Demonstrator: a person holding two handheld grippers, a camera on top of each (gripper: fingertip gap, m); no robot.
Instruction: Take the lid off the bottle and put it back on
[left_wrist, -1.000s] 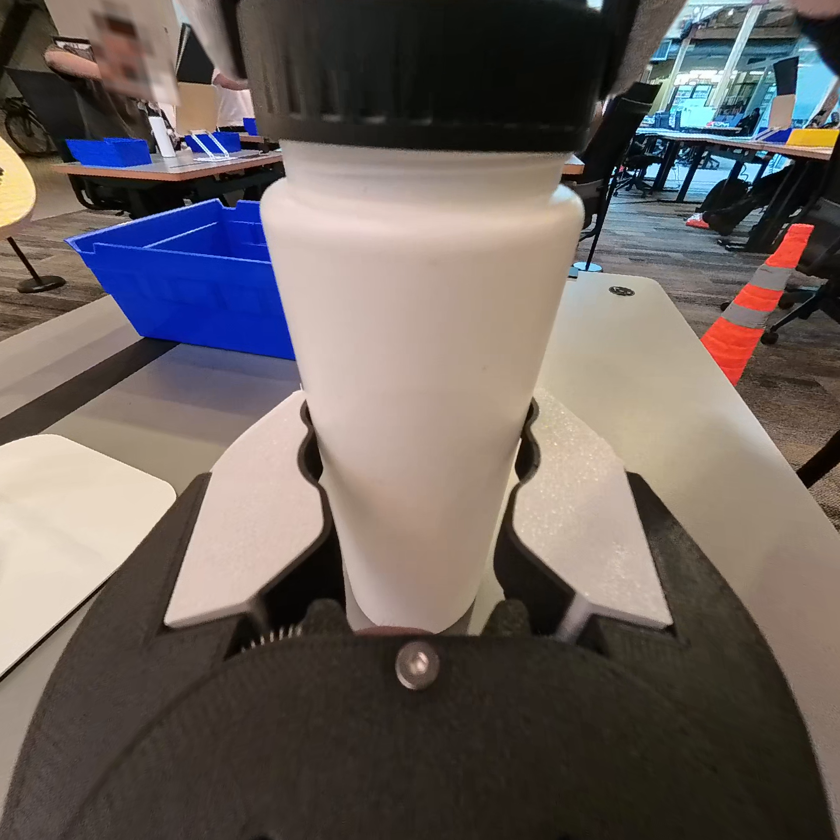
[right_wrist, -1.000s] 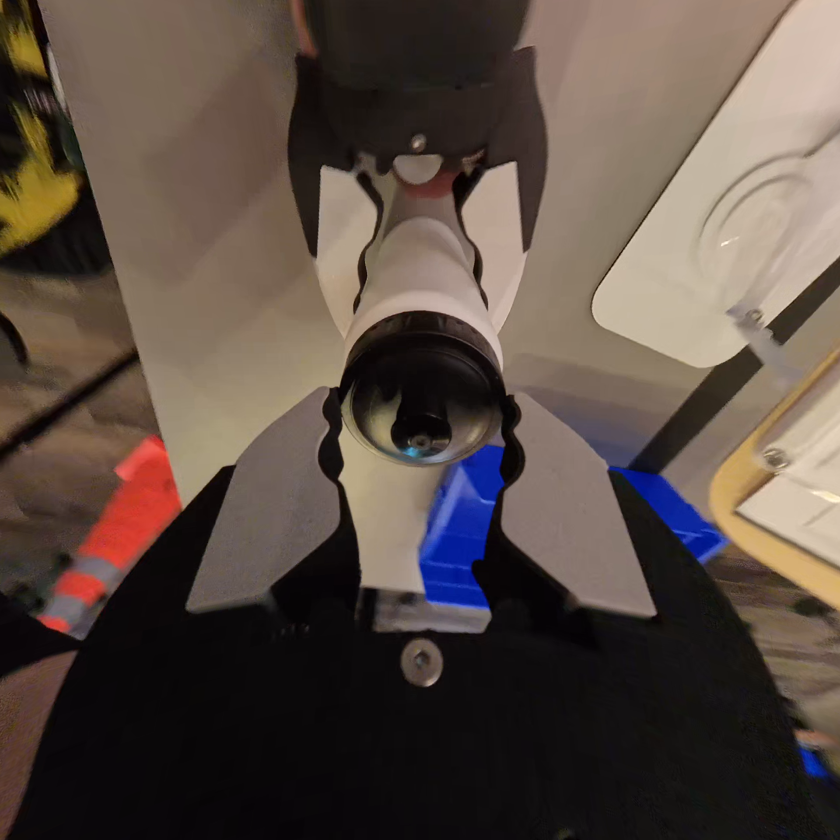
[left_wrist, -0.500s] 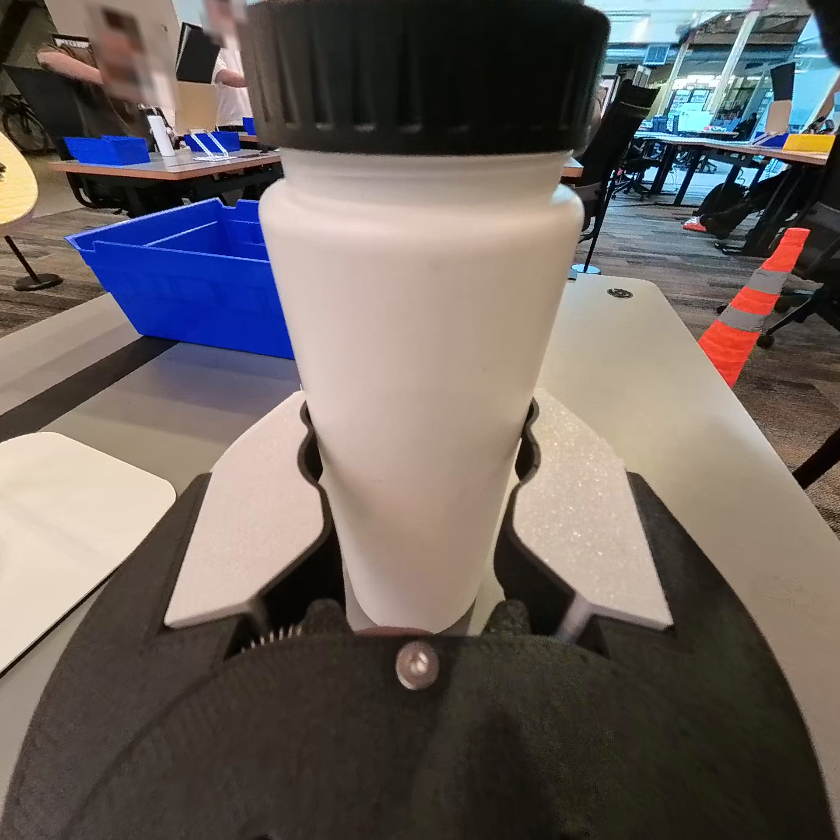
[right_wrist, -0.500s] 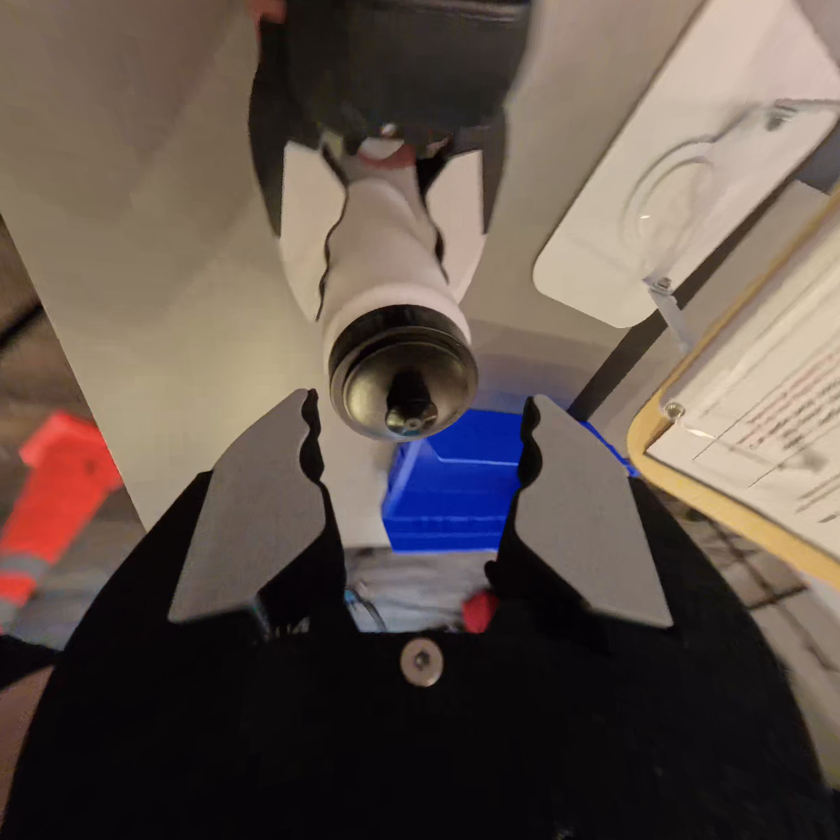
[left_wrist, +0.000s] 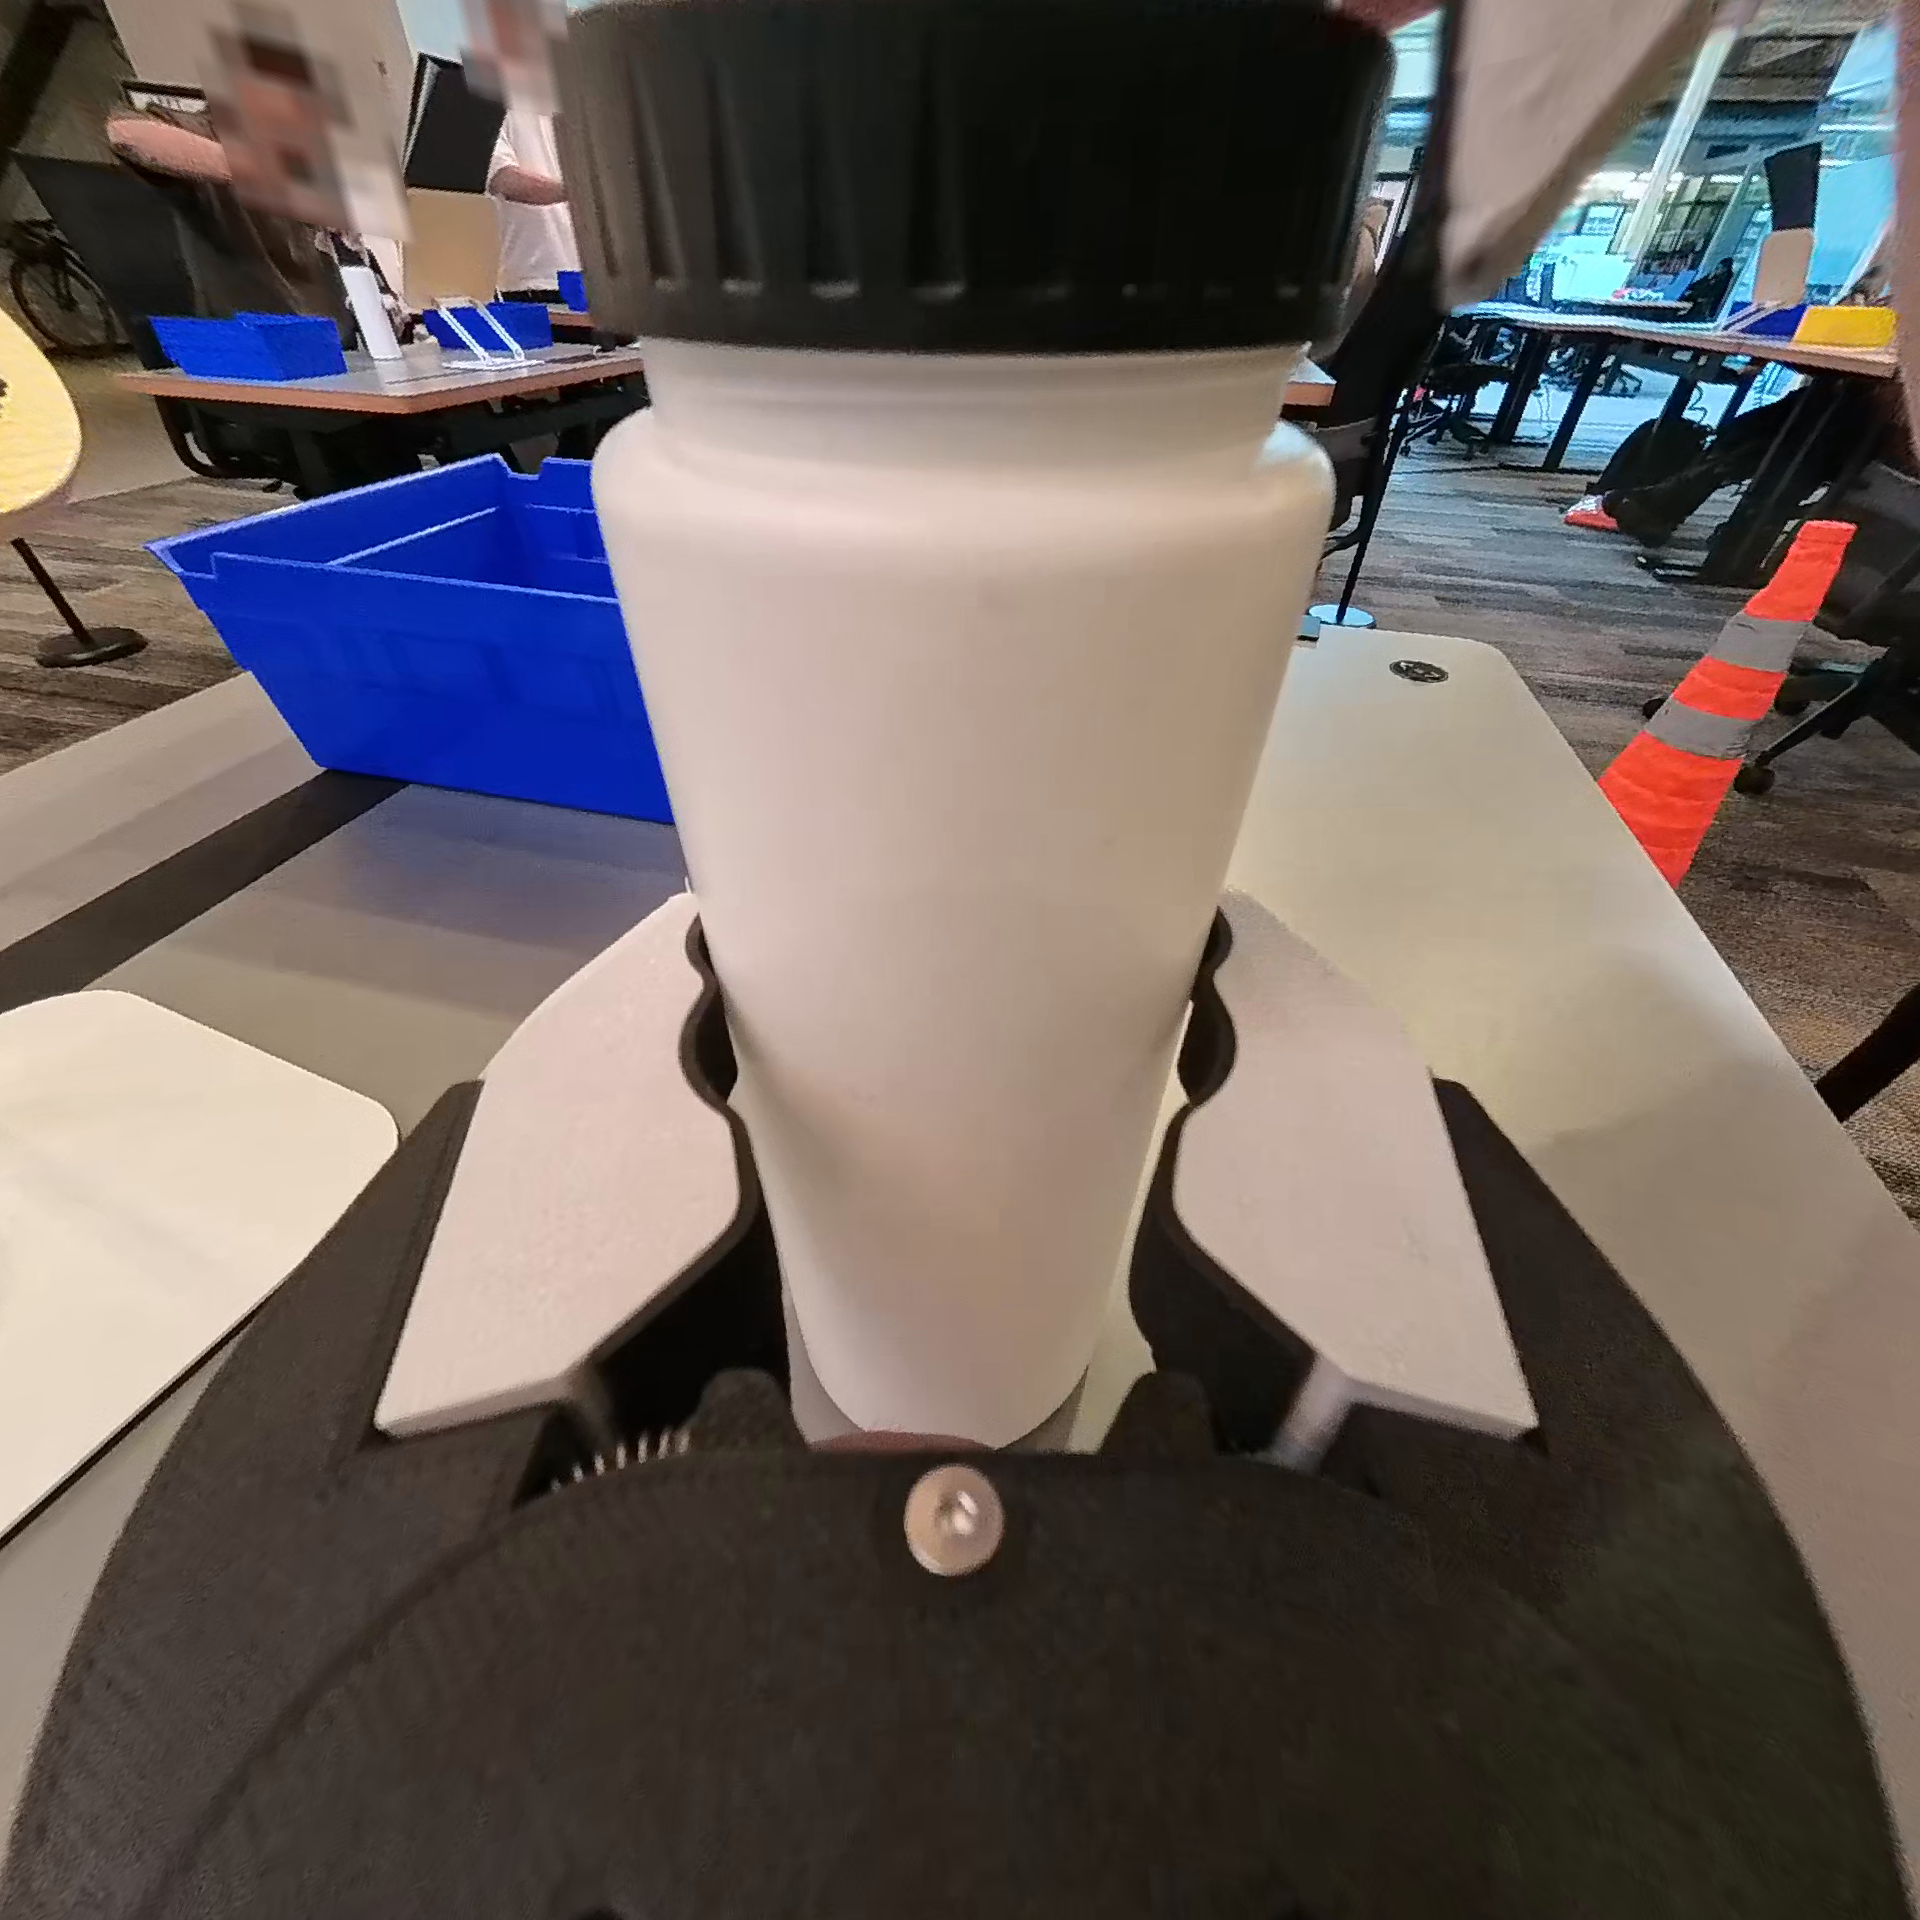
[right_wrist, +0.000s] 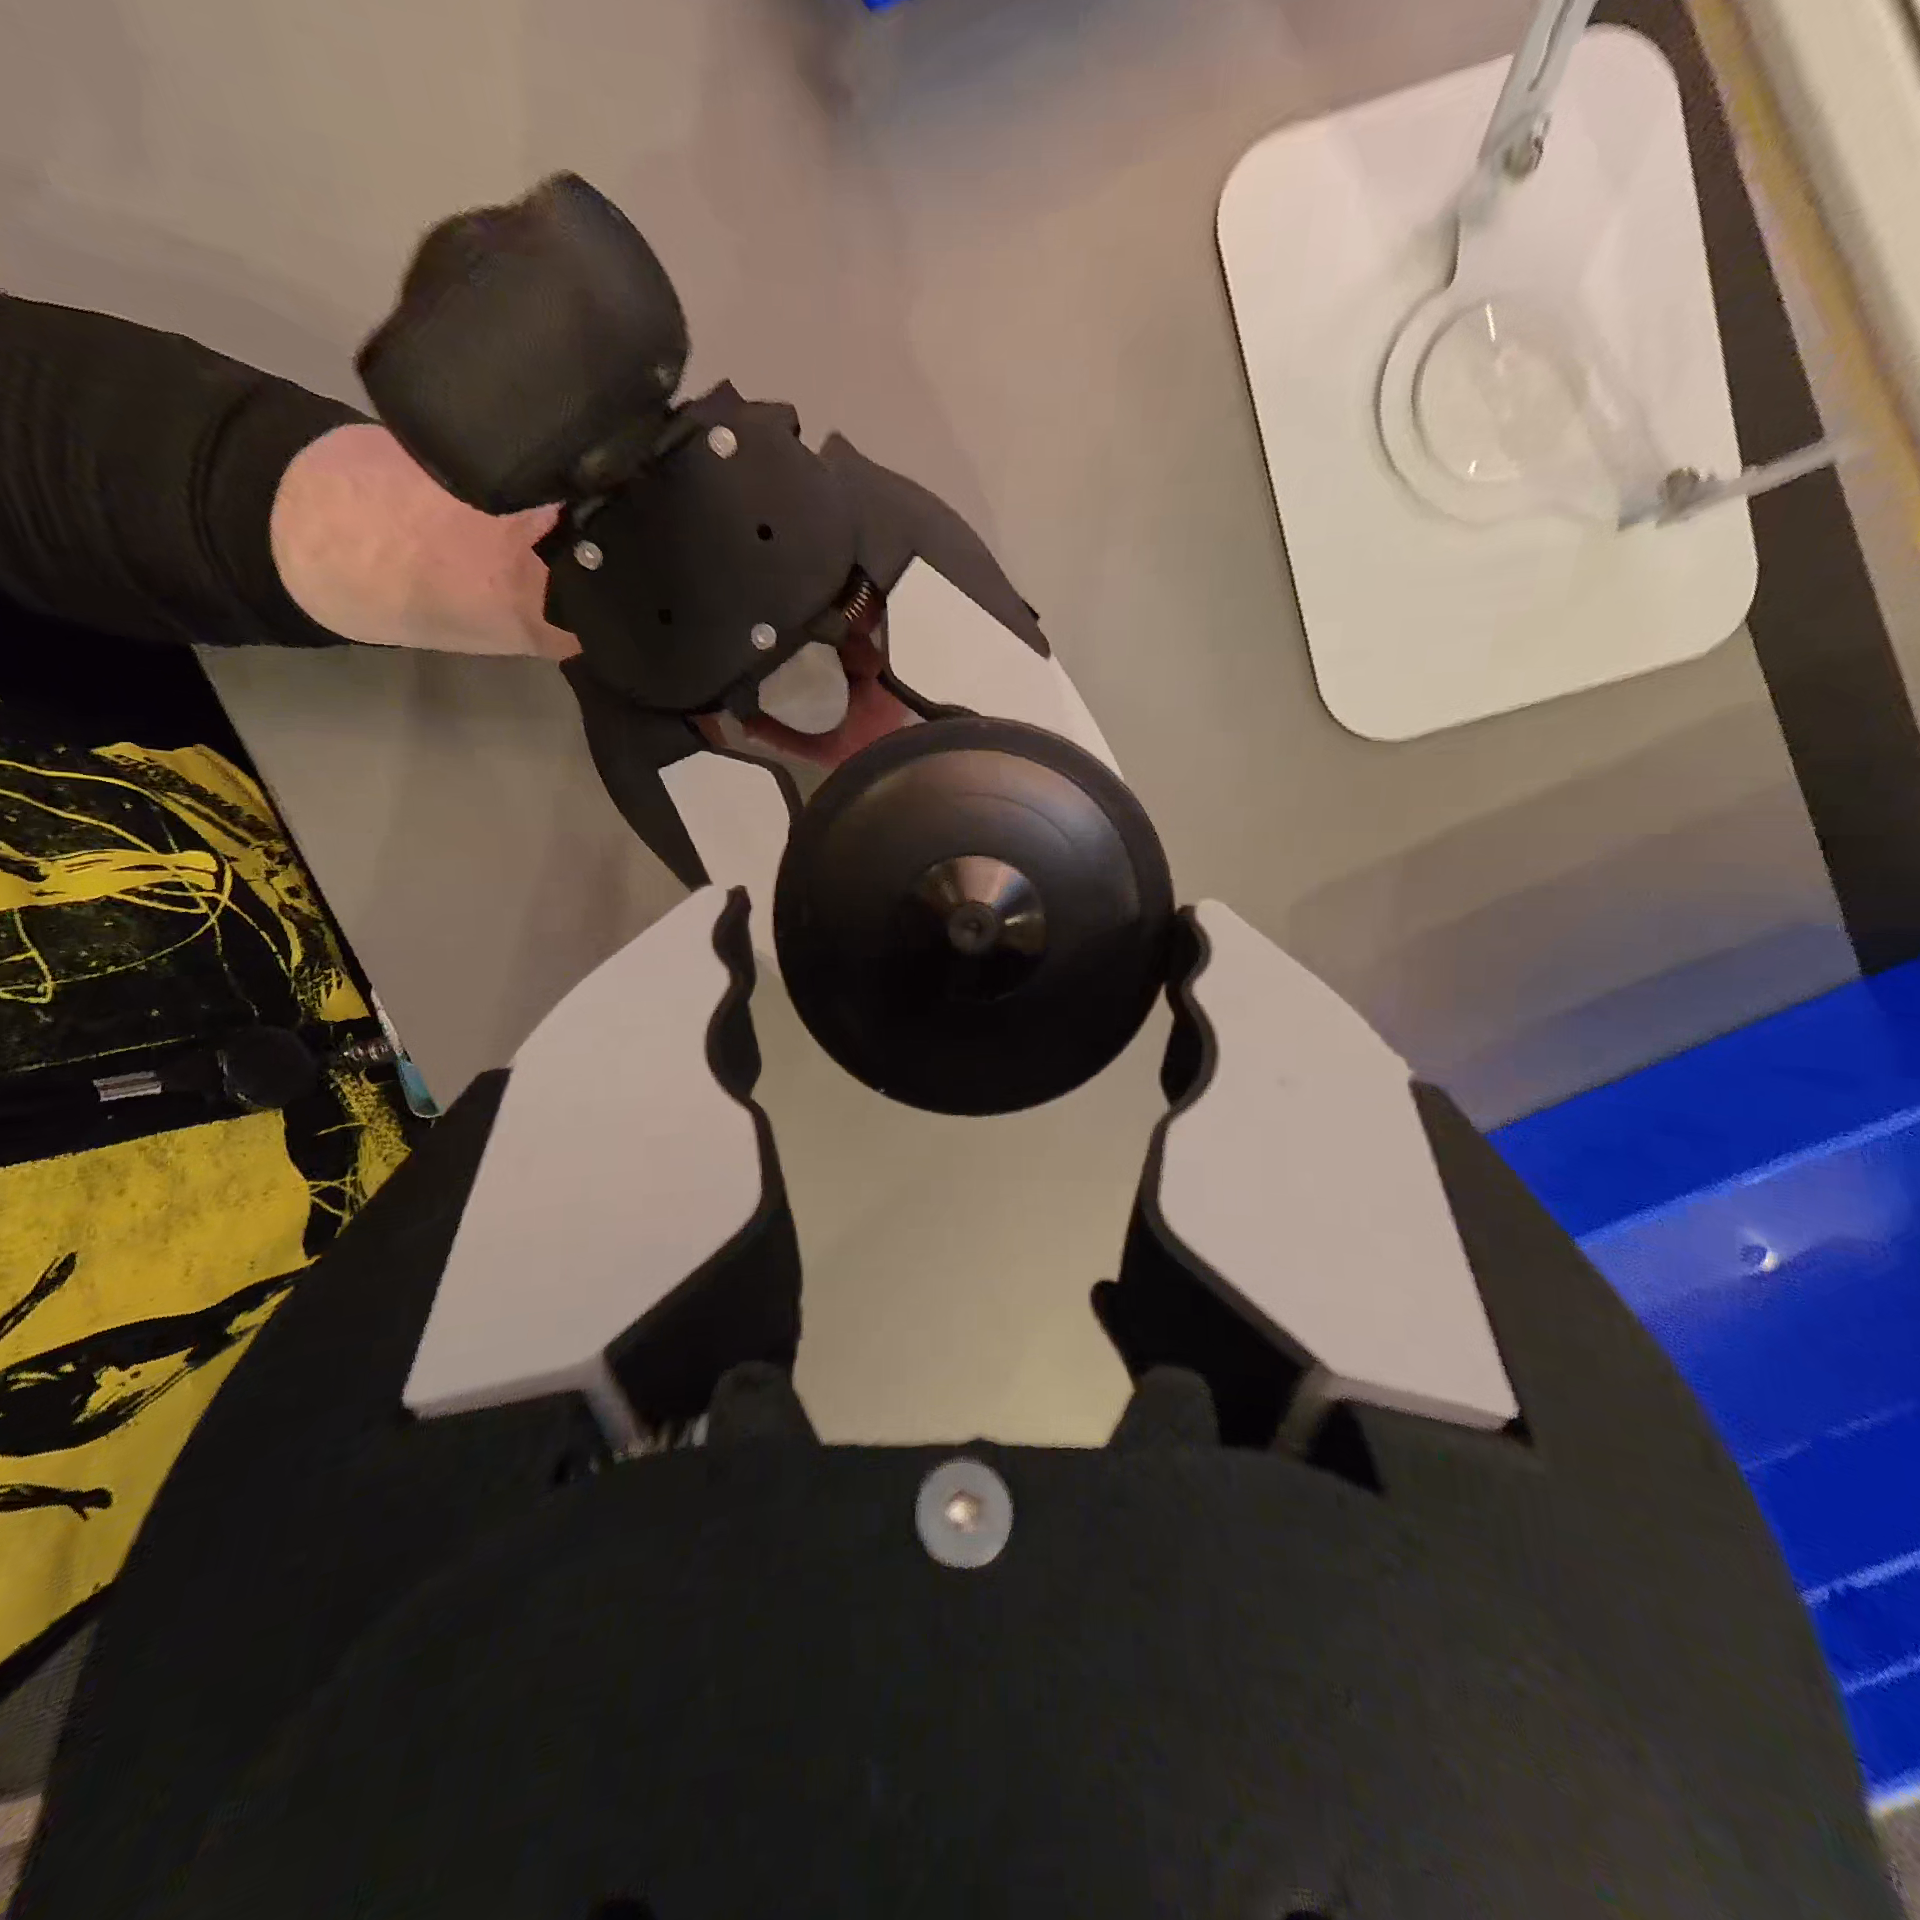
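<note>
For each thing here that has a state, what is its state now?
Bottle: upright, clamped low on its body.
Lid: on the bottle.
Left gripper: shut on the bottle.
Right gripper: open, jaws around the lid.
Blue bin: open top, nothing visible inside.

Evenly lit from overhead indoors, brighter toward windows far beyond the left gripper (left_wrist: 956, 1049); dimmer and warmer beneath the right gripper (right_wrist: 961, 997). Soft motion blur on the lid (left_wrist: 977, 166) above the fingertips, sharper near the claw base. Strong wide-angle bending at all edges; mild sheen on the table (left_wrist: 1475, 935).
</note>
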